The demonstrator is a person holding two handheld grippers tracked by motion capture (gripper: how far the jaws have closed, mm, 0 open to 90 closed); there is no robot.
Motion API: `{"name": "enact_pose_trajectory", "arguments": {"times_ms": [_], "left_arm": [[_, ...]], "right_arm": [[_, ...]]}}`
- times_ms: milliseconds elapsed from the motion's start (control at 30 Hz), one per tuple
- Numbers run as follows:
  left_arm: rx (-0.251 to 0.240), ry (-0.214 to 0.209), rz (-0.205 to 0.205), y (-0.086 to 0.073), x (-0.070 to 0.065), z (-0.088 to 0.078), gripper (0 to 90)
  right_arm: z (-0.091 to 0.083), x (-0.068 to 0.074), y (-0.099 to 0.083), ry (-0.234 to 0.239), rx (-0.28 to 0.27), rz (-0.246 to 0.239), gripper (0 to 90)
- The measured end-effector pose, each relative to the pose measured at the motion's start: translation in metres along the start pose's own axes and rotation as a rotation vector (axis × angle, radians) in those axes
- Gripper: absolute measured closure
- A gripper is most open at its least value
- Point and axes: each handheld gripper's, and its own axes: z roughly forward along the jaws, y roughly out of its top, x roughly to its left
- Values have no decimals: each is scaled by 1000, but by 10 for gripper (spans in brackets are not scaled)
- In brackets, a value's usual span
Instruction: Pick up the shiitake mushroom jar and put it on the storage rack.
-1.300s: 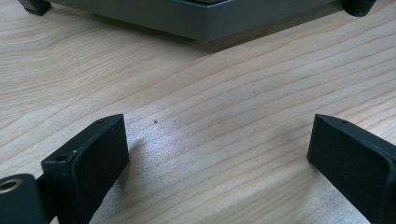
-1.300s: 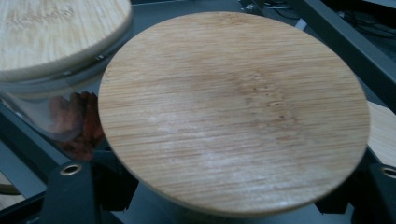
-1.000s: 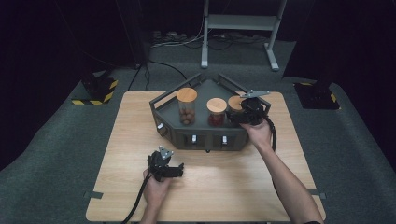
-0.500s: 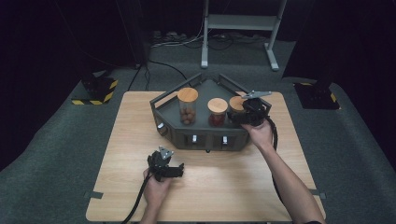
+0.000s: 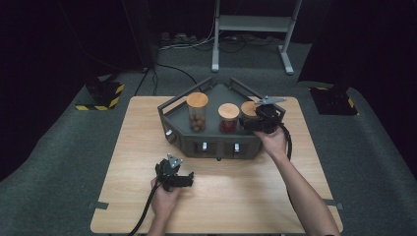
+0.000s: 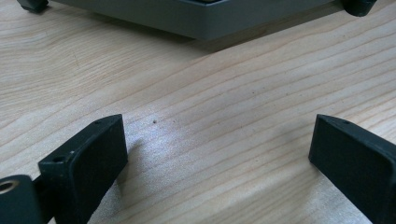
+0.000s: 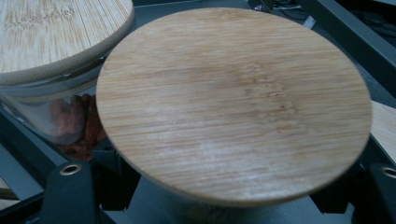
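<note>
While left tongs (image 6: 219,158) gape, right tongs (image 5: 254,123) clamp jar (image 7: 233,102) — rightmost.

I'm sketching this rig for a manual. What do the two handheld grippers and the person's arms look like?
Both are black. The left gripper carries a grey three-cornered plate on top and trails a black cable toward the table's near edge; its jaws are blocky, matte black pads. The right gripper has the same grey plate and a black cable. The forearms show no sleeves or gloves.

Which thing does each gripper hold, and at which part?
Right gripper clamps the rightmost jar on its body, below the lid. Left gripper is open, holding nothing.
</note>
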Motion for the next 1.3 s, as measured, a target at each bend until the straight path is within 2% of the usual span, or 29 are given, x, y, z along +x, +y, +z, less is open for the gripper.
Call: {"name": "enact_pose_trajectory", "arguments": {"times_ms": [400,600,800,1300], "left_arm": [[0,0,0,0,0,0,44],[0,0,0,0,0,0,44],[1,-1,1,0,0,1,41],[-3,-1,-1,0,0,1,41]], "right_arm": [[1,1,2,-8,3,3,240],[1,0,2,-29,-4,8,163],[-4,2,2,-35,2,-10,127],[-12,1,-3,-29,-11,5,114]]}}
